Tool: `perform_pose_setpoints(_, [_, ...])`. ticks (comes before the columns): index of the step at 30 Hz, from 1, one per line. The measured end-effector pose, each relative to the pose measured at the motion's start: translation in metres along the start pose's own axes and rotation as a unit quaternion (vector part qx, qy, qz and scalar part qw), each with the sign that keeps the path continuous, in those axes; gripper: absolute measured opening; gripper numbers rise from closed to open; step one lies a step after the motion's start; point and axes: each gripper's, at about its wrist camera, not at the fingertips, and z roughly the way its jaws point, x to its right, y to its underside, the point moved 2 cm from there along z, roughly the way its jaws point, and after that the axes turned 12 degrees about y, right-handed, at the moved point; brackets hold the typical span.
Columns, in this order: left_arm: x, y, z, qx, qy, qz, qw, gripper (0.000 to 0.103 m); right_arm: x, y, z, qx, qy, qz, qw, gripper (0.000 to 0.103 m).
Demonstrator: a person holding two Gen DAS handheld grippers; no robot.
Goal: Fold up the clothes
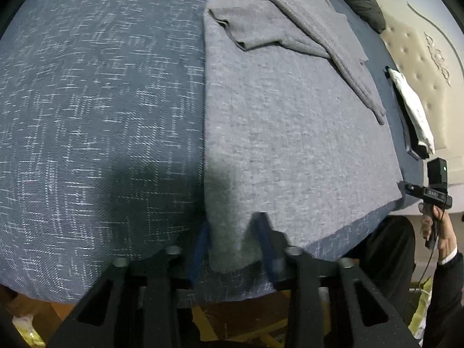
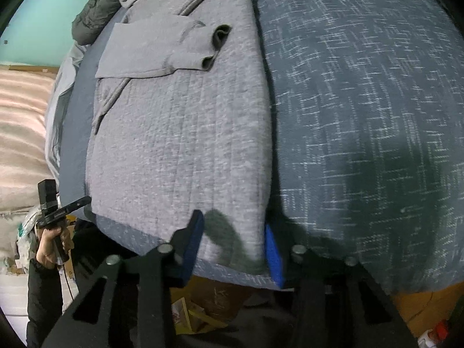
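While both of your grippers sit at the near hem of the grey garment (image 1: 290,133), the relation that matters is the garment's long axis: it runs straight away from you, from the bottom centre of each frame up toward the top, where the sleeves (image 2: 174,49) lie folded across the body.

In the left wrist view, your left gripper (image 1: 233,232) has its blue-padded fingers spread, straddling the lower left corner of the hem; the cloth lies between them and bulges slightly, but they are not pressed together on it. In the right wrist view, your right gripper (image 2: 233,240) is likewise spread around the lower right corner, one pad on top of the cloth at lower centre, the other at the garment's side edge. Neither has a pinch yet.

The garment rests flat on the dark blue bedspread (image 1: 101,101), its long edges parallel. Each hand is equally near its own corner, so I judge the likely next move to be closing both and carrying the hem up the frame toward the sleeves. Keep the two corners level, or the fold will skew.

Folded clothes (image 1: 414,113) wait at the right edge of the left view.
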Motion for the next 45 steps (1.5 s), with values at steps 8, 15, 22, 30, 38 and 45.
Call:
perform_pose_setpoints(8, [0.022, -0.001, -0.026, 0.038, -0.001, 0.044, 0.9983, 0.005, -0.009, 0.0, -0.031, 0.05, -0.012, -0.03, 0.998, 0.005])
perform_pose_setpoints(15, [0.047, -0.003, -0.075, 0.075, 0.005, 0.086, 0.9935, 0.004, -0.025, -0.004, -0.087, 0.105, -0.039, -0.06, 0.992, 0.004])
perform_pose_setpoints(22, [0.062, 0.01, -0.1, 0.086, 0.006, 0.114, 0.9897, 0.004, -0.027, 0.003, -0.117, 0.132, -0.055, -0.068, 0.987, 0.004])
perform_pose_setpoints(30, [0.061, 0.039, -0.132, 0.09, 0.01, 0.135, 0.9867, 0.004, -0.033, 0.023, -0.139, 0.143, -0.069, -0.092, 0.983, 0.004])
perform_pose_setpoints(38, [0.082, 0.054, -0.147, 0.091, 0.017, 0.153, 0.9838, 0.004, -0.05, 0.039, -0.156, 0.137, -0.066, -0.136, 0.979, 0.004])
perform_pose_setpoints(45, [0.092, 0.025, -0.147, 0.107, 0.024, 0.15, 0.9826, 0.004, -0.062, 0.018, -0.162, 0.147, -0.056, -0.144, 0.977, 0.004])
